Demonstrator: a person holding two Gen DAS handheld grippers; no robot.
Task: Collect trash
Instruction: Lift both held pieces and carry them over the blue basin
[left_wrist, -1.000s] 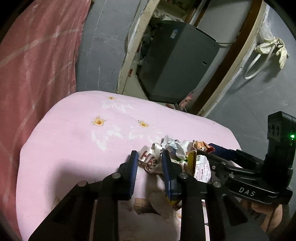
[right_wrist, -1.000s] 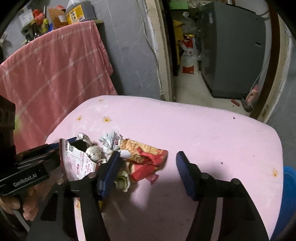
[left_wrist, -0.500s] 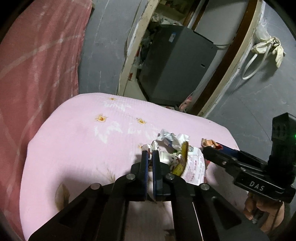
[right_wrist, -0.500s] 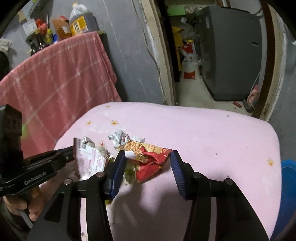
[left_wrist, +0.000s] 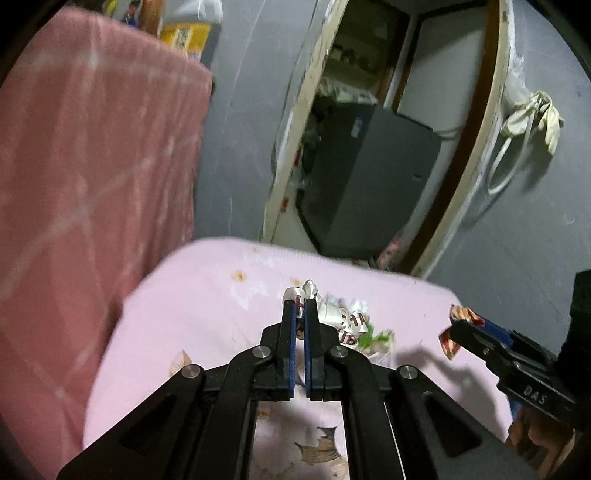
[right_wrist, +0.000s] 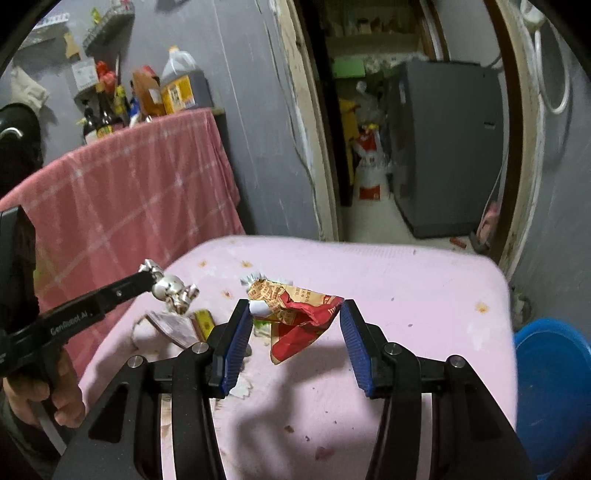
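Table, pink-covered, taken as our landmark: both grippers work above its near left part, and what trash remains lies there.

Blue tub, off the table's right edge: we judge it the likely drop point, though its inside is cut off and we cannot confirm it holds trash.

Right gripper: jaws part-way apart, clamped across the red and orange snack wrapper, which hangs clear above the table. We would keep this squeeze steady and carry level; the foil is springy and could slip.

Left gripper: jaws together, pinching the crumpled white wrapper, lifted just above the table's left part. Only a thin fold is caught, so we would avoid any swinging.

Flat paper packet with a yellow piece beside it: lying on the table under the left gripper, uncollected.

Green scrap: blurred; whether it hangs from the white wrapper or rests on the table, we cannot tell.

Print on all wrappers: unreadable. Holding hands: mostly out of frame.
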